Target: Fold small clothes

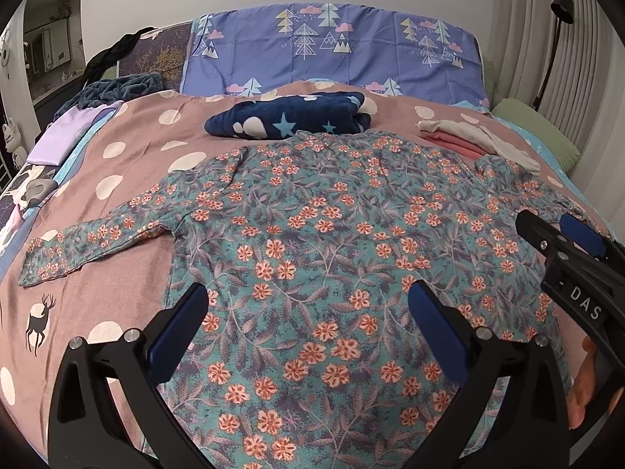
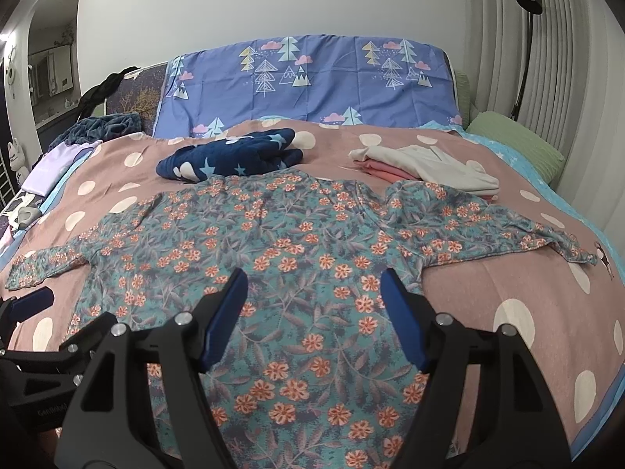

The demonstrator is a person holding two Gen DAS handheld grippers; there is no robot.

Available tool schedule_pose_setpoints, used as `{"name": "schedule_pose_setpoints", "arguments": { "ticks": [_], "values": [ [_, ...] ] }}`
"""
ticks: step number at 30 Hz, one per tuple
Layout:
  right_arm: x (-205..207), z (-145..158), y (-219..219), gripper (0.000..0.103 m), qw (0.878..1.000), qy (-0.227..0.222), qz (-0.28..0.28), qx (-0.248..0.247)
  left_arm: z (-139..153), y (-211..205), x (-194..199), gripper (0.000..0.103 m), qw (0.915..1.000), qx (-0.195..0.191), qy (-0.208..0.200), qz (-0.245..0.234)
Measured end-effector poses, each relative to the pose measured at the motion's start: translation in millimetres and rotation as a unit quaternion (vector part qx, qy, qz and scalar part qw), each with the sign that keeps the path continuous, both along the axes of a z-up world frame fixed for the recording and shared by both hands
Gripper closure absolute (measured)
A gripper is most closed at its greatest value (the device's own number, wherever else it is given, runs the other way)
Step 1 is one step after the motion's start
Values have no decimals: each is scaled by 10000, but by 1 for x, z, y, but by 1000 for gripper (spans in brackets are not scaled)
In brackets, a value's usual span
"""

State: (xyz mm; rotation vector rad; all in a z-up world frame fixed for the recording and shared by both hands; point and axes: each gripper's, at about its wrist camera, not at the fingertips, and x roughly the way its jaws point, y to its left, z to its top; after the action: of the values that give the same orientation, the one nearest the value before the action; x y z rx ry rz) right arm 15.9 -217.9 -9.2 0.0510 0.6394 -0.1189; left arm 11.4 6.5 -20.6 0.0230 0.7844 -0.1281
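A teal long-sleeved garment with orange flowers [image 1: 332,234] lies spread flat on the bed, both sleeves stretched out to the sides. My left gripper [image 1: 306,293] stands open over its lower left body, with only flat cloth showing between the blue pads. My right gripper [image 2: 312,279] is open too, over the lower right body [image 2: 304,258] near the right armpit. It shows again at the right edge of the left wrist view [image 1: 554,226]. One blue pad [image 2: 33,303] of the left gripper shows near the left sleeve. I cannot tell whether either gripper's pads touch the cloth.
The bed's pink dotted cover [image 1: 129,148] holds a folded navy star blanket [image 1: 289,117] behind the garment. A cream and pink folded stack [image 2: 425,170] lies back right, touching the right sleeve. A purple tree-print headboard cover [image 2: 312,78], green pillow [image 2: 515,148] and curtain stand beyond.
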Motion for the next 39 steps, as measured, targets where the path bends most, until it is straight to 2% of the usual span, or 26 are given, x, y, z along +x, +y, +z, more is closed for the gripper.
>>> {"name": "schedule_pose_setpoints", "arguments": {
  "ticks": [5,9,12,16,18,20,22,25,29,31,35,38,39],
  "values": [
    [2,-2,-1,31,10000,57,-68,24,1,3,-2,1,9998,-5,-214,-4],
    [1,-1,-1,33,10000,-9,-91,-20,3,3,-7,1,9975,265,-651,70],
    [1,0,1,41,10000,-27,-43,-42,1,3,-6,1,9958,472,-782,107],
    [3,-1,3,50,10000,7,12,1,0,7,-4,2,9955,438,-844,35],
    [5,-2,4,51,10000,36,32,18,-2,8,-2,11,9956,489,-803,-21],
    [6,-2,5,51,10000,51,49,8,-4,11,1,23,9967,349,-709,-163],
    [7,-3,6,51,10000,62,73,-8,-6,18,4,30,9981,34,-576,-225],
    [7,-4,7,51,9999,64,98,-24,-10,23,8,38,9987,-38,-481,-141],
    [10,-7,9,51,9998,106,142,-2,-14,31,12,57,9989,-267,-358,-125],
    [12,-9,11,51,9998,122,180,-3,-17,38,15,60,9983,-514,-250,-104],
    [14,-13,15,51,9993,152,327,-16,-25,56,24,63,9975,-695,-153,9],
    [16,-20,13,51,9987,266,421,71,-35,95,32,63,9925,-1185,9,306],
    [17,-21,12,51,9986,291,426,81,-42,117,37,63,9878,-1460,166,511]
  ]
}}
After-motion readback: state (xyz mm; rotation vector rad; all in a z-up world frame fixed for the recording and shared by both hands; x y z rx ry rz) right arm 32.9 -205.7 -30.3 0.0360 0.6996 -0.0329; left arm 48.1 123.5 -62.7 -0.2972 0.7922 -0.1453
